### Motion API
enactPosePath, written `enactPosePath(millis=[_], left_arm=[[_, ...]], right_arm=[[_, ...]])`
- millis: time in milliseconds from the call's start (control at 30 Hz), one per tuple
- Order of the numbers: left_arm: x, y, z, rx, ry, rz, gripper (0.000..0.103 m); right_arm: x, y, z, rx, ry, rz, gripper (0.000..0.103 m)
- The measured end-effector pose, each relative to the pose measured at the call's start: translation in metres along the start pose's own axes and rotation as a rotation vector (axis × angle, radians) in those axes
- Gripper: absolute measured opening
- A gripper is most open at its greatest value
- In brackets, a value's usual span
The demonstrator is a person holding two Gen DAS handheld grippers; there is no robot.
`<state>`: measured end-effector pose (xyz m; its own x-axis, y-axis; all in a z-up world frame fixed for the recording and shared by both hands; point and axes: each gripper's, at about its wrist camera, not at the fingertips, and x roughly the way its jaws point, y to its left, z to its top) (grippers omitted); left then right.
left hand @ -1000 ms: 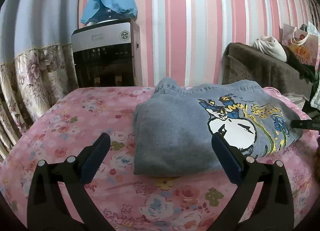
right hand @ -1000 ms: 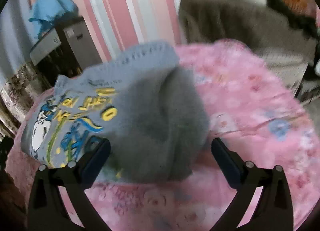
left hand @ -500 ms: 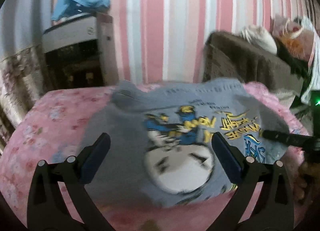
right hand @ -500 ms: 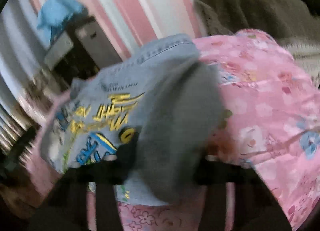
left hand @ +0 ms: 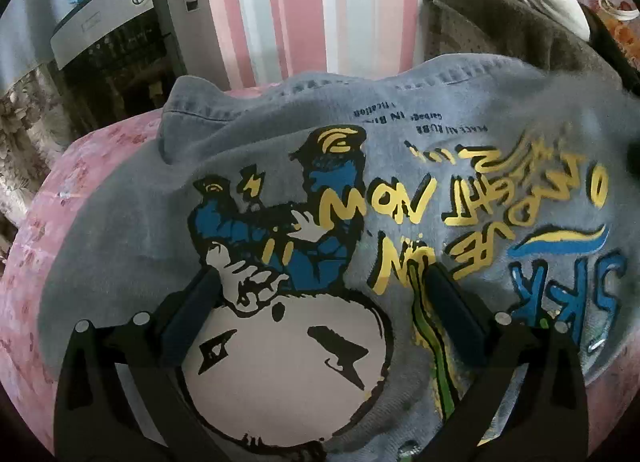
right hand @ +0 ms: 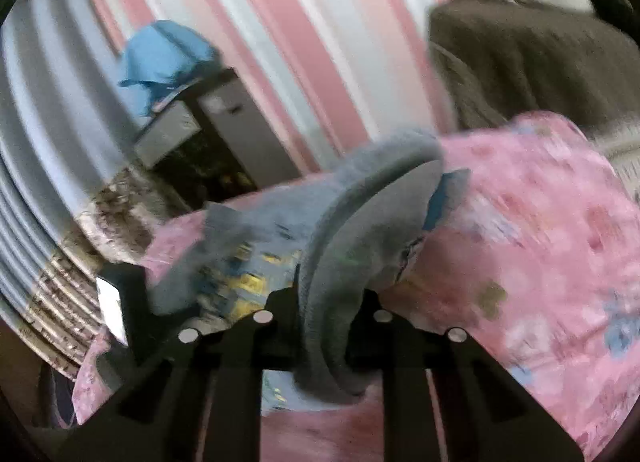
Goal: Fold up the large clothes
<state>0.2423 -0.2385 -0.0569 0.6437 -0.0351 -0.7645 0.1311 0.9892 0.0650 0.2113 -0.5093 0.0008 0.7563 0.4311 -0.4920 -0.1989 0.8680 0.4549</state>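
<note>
Closing on a raised fold of the grey sweatshirt — right gripper lifts it to fold over; left gripper, jaws apart, hovers over the print — likely to steady it.

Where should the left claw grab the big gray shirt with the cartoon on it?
Probably the near edge of the gray shirt, coming in low from the front. The left gripper hangs open over the flat printed middle, where nothing sticks up; an edge gives a fold to pinch.
</note>
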Motion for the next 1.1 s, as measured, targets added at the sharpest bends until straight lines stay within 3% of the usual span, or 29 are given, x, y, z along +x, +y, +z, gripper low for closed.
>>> enactPosePath(millis=[100,200,333,433,533,600,667,733,800,867,900,967,1033,1100], left_arm=[[-0.014,0.018,0.009,-0.042,-0.026,-0.051,0.098],[-0.045,0.052,0.021,-0.086,-0.104,-0.067,0.1],[-0.068,0.116,0.034,-0.08,-0.16,0.058,0.1],[-0.073,0.179,0.03,-0.154,-0.152,0.085,0.1],[-0.071,0.233,0.017,-0.249,-0.127,0.069,0.1],[-0.068,0.248,0.007,-0.271,-0.109,0.06,0.1],[-0.062,0.258,-0.005,-0.275,-0.077,0.047,0.1],[-0.063,0.261,-0.017,-0.277,-0.07,0.027,0.1],[-0.065,0.265,-0.026,-0.283,-0.068,0.018,0.1],[-0.069,0.262,-0.028,-0.295,-0.07,-0.007,0.1],[-0.074,0.259,-0.026,-0.298,-0.08,-0.022,0.1],[-0.085,0.254,-0.022,-0.299,-0.104,-0.034,0.1],[-0.101,0.241,-0.014,-0.291,-0.139,-0.054,0.1],[-0.111,0.227,-0.006,-0.271,-0.161,-0.075,0.1]], right_arm=[[0.004,0.035,0.017,-0.036,-0.012,0.047,0.016],[0.007,0.068,0.026,-0.05,-0.034,0.108,0.016],[0.02,0.134,0.017,-0.107,-0.049,0.166,0.016],[0.052,0.174,-0.005,-0.139,-0.01,0.181,0.016],[0.101,0.187,-0.035,-0.141,0.07,0.126,0.016],[0.129,0.188,-0.055,-0.144,0.12,0.06,0.017],[0.143,0.196,-0.072,-0.234,0.127,-0.028,0.018],[0.137,0.202,-0.075,-0.247,0.106,-0.008,0.027],[0.123,0.199,-0.068,-0.204,0.099,0.07,0.056],[0.093,0.2,-0.055,-0.195,0.05,0.109,0.071],[0.074,0.201,-0.05,-0.198,0.006,0.115,0.088],[0.026,0.195,-0.039,-0.215,-0.113,0.111,0.097],[-0.013,0.175,-0.032,-0.222,-0.201,0.046,0.099],[-0.037,0.146,-0.027,-0.2,-0.236,-0.027,0.101]])
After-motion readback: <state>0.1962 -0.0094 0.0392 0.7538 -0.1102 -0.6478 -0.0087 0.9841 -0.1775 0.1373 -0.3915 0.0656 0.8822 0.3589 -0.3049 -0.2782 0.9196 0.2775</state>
